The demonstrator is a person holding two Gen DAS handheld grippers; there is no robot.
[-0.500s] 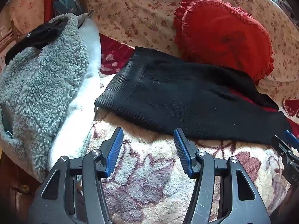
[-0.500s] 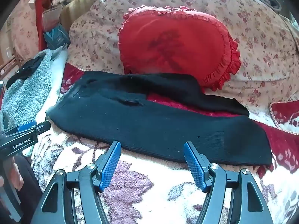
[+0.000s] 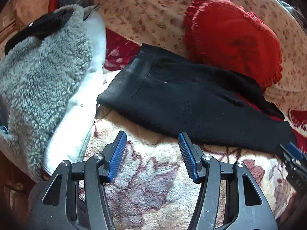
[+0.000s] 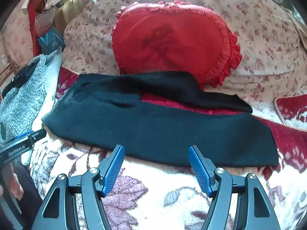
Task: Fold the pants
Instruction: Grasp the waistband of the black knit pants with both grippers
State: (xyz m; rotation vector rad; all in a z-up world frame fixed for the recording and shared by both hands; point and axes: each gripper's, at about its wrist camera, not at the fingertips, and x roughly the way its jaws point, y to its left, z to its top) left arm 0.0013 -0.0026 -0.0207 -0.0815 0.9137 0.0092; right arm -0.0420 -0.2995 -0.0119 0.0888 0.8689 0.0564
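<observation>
A cream fleece blanket with maroon flowers (image 4: 157,195) covers the bed, and the black knitted pants (image 4: 153,126) lie flat across it before a red frilled heart cushion (image 4: 172,40). Both the left hand-held gripper (image 3: 152,153) and right hand-held gripper (image 4: 156,167) hover level near the pants' front edge, jaws wide apart, gripping nothing.

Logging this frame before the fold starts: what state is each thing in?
black pants: spread flat, legs apart, unfolded
left gripper: open, empty, short of the pants' near edge
right gripper: open, empty, at the near edge
red heart cushion: leaning on the floral pillow
</observation>
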